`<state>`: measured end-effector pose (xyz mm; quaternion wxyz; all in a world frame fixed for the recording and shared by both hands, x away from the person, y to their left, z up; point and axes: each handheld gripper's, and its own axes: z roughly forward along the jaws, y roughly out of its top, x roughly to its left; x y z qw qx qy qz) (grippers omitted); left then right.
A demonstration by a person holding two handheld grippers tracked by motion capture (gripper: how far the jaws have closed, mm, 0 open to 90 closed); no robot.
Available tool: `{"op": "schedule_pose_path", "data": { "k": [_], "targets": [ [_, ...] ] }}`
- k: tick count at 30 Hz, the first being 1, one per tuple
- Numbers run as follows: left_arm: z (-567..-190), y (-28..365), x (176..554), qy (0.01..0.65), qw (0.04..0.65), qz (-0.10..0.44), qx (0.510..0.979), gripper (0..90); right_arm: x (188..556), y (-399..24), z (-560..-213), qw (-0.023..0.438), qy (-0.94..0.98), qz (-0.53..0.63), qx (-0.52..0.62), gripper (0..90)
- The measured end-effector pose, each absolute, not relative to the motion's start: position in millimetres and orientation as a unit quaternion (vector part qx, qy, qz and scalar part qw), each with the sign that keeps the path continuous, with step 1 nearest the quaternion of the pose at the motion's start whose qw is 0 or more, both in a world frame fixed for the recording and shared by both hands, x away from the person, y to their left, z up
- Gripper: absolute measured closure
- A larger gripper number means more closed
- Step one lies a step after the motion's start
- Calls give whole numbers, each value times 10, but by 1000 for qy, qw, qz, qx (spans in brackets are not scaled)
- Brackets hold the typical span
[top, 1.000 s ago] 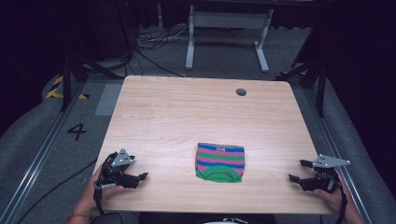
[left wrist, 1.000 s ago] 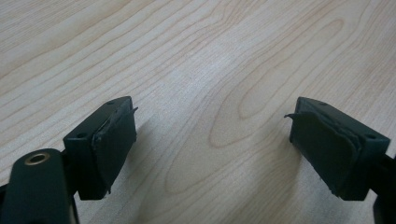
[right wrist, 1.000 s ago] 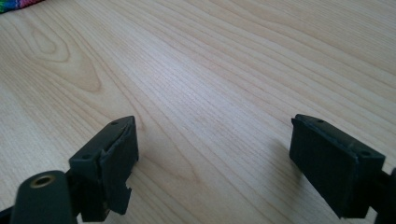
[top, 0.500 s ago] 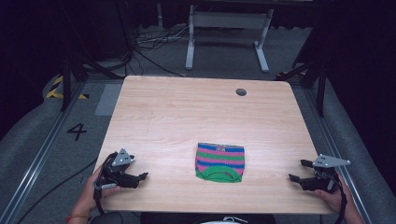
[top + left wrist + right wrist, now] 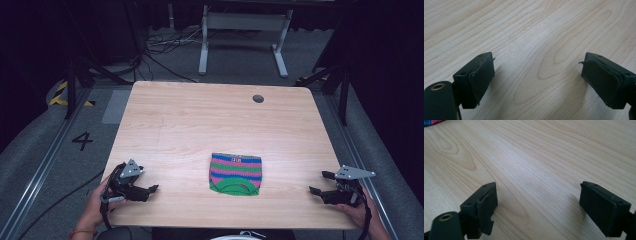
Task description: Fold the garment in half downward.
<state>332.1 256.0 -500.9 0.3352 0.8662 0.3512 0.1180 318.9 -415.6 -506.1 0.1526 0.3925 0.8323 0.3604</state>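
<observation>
A folded striped cloth (image 5: 236,173) in pink, blue and green lies flat near the front middle of the wooden table (image 5: 215,120). My left gripper (image 5: 151,189) rests at the front left corner, held by a hand, its jaws pointing right toward the cloth. In the left gripper view the gripper (image 5: 536,62) stands open over bare wood. My right gripper (image 5: 318,182) sits at the front right corner, pointing left, well apart from the cloth. Its jaws (image 5: 537,187) are open with nothing between them, and a corner of the cloth (image 5: 431,122) shows at the top left.
A round cable hole (image 5: 258,98) is set in the table's far right part. Behind the table stands a metal frame (image 5: 240,40) with cables on the floor. A "4" (image 5: 82,141) is marked on the floor at the left.
</observation>
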Motion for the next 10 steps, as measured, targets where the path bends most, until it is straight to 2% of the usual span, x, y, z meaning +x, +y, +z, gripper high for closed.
{"op": "schedule_pose_path", "data": {
  "k": [10],
  "targets": [
    [-5009,2557,3326,354,333,118,866,98,3187,-4156,-5061,154,831,360,394,150]
  ]
}}
